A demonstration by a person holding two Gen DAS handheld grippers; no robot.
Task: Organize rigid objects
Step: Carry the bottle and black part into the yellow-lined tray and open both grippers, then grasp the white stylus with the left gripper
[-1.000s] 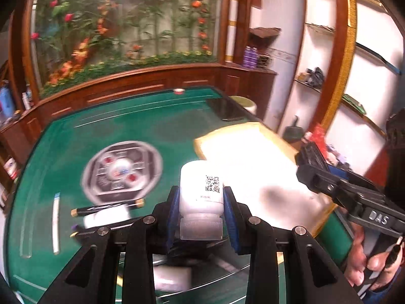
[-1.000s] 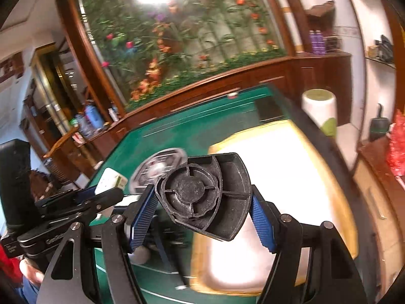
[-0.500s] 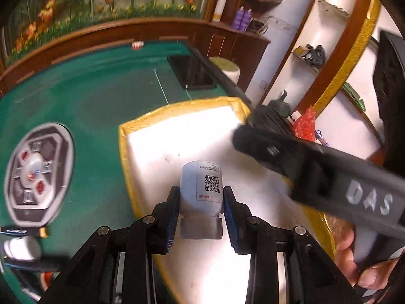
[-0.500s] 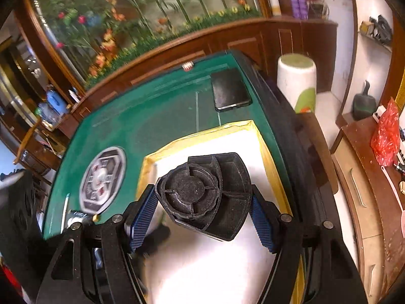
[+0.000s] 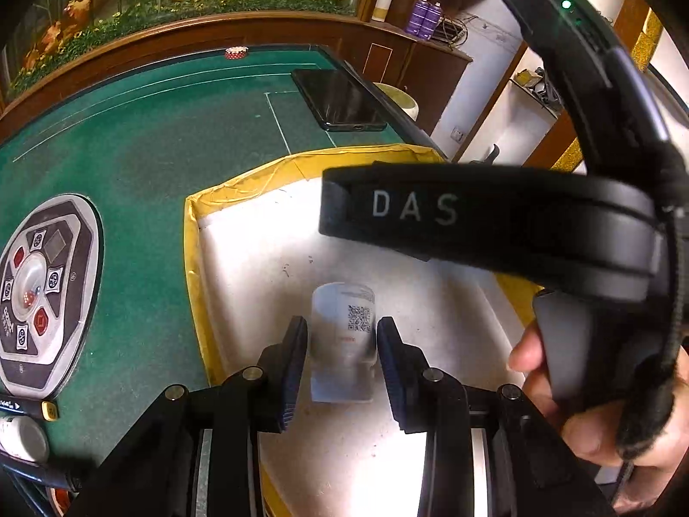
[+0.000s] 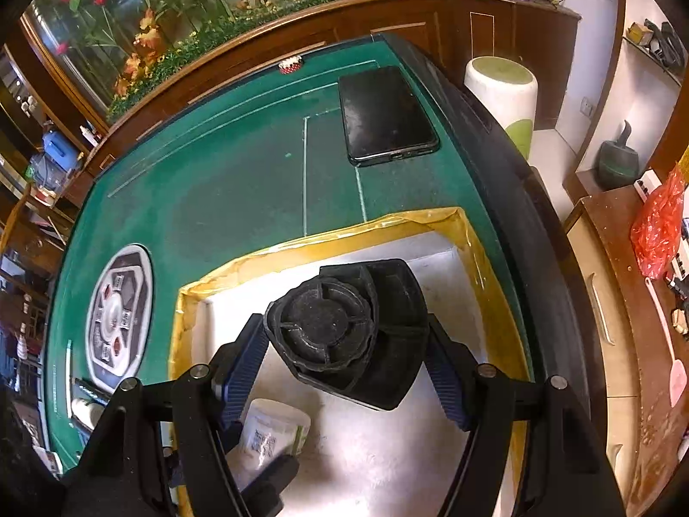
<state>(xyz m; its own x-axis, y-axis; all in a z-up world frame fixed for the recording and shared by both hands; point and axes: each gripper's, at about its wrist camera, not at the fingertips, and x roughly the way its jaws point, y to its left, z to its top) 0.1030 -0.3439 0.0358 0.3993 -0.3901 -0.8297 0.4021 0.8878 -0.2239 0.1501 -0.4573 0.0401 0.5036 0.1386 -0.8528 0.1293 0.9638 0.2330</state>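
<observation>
The left gripper [image 5: 342, 347] clamps a smooth white plastic bottle [image 5: 343, 336] bearing a QR label, low over the white floor of a yellow-taped tray [image 5: 193, 267]. The right gripper [image 6: 342, 351] grips a ribbed, round-faced black plastic part [image 6: 344, 331] above the same tray. Beyond, a glossy black phone [image 6: 385, 114] lies flat on the green felt table [image 6: 224, 172].

Things on and around the green felt table [image 6: 241, 172]

A black smartphone [image 6: 385, 114] lies flat near the far edge, a red-white chip [image 6: 289, 64] behind it; a round white-green stool [image 6: 504, 94] stands beside the table.
</observation>
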